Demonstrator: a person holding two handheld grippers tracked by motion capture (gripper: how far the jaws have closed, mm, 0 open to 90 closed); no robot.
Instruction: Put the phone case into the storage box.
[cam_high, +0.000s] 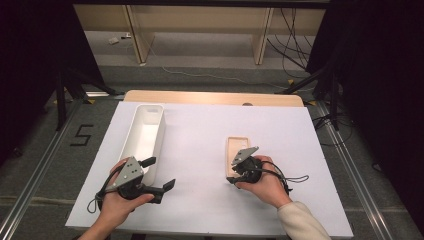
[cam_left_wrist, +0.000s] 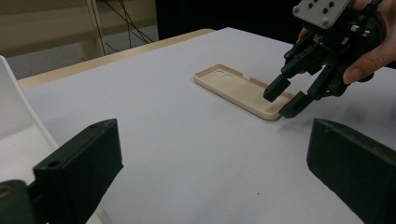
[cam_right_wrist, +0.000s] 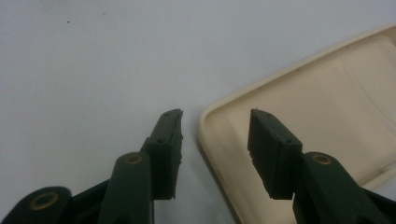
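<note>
A beige phone case (cam_high: 237, 147) (cam_left_wrist: 233, 86) lies hollow side up on the white table, right of centre. My right gripper (cam_high: 231, 176) (cam_left_wrist: 282, 100) (cam_right_wrist: 215, 116) is tipped down at the case's near left corner. One jaw stands inside the hollow and the other outside on the table, so they straddle the rim. A gap shows on both sides of the rim, and the pads do not press it. My left gripper (cam_high: 160, 173) (cam_left_wrist: 215, 158) rests low at the front left, jaws wide open with nothing between them.
A long white bin (cam_high: 161, 135) (cam_left_wrist: 14, 121) stands lengthwise at the table's left, its near end just beside my left gripper. The white table cover (cam_high: 200, 130) ends at a wooden strip (cam_high: 215, 97) at the back. Cables and stand legs lie on the floor beyond.
</note>
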